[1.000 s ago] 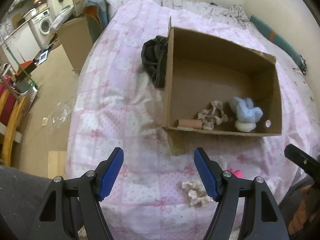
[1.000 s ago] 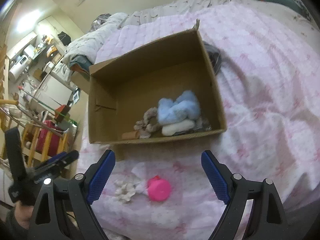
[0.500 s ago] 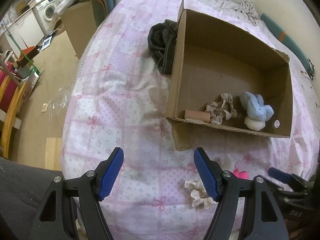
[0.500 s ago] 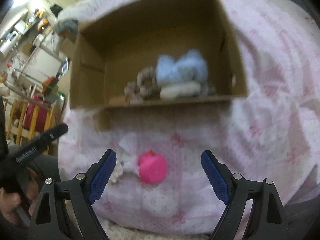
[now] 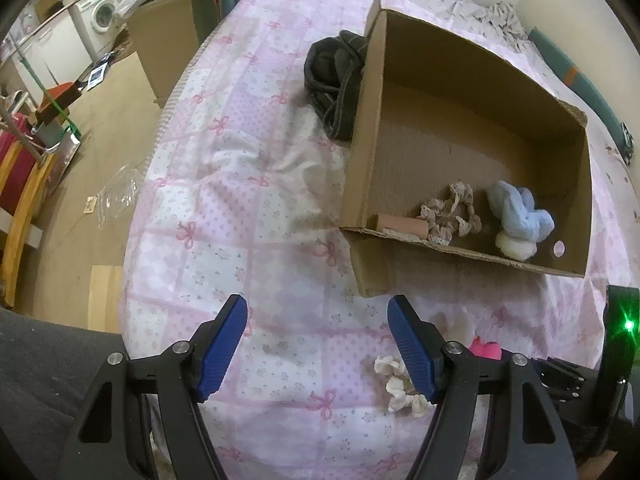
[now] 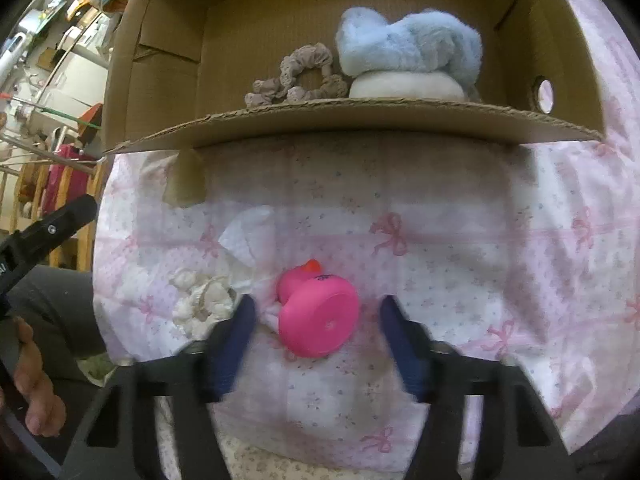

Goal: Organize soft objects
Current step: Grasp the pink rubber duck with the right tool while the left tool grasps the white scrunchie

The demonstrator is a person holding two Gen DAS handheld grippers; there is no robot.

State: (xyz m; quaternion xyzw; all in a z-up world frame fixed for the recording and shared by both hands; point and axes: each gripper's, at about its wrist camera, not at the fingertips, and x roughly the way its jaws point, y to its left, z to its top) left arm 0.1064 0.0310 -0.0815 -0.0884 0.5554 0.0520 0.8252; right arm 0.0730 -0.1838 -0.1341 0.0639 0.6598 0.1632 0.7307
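- Right gripper [image 6: 314,322] jaws wide, pink duck [image 6: 316,314] between them, untouched; we centre, then squeeze gently.
- Left gripper [image 5: 318,344] jaws wide, empty; cream scrunchie [image 5: 394,382] beside its right jaw.
- Box [image 6: 360,120] ahead.

Both my grippers [image 5: 316,344] [image 6: 314,332] are black plastic frames with ribbed blue pads [image 5: 221,346] (silver screws at the joints). One's got a green LED glowing.
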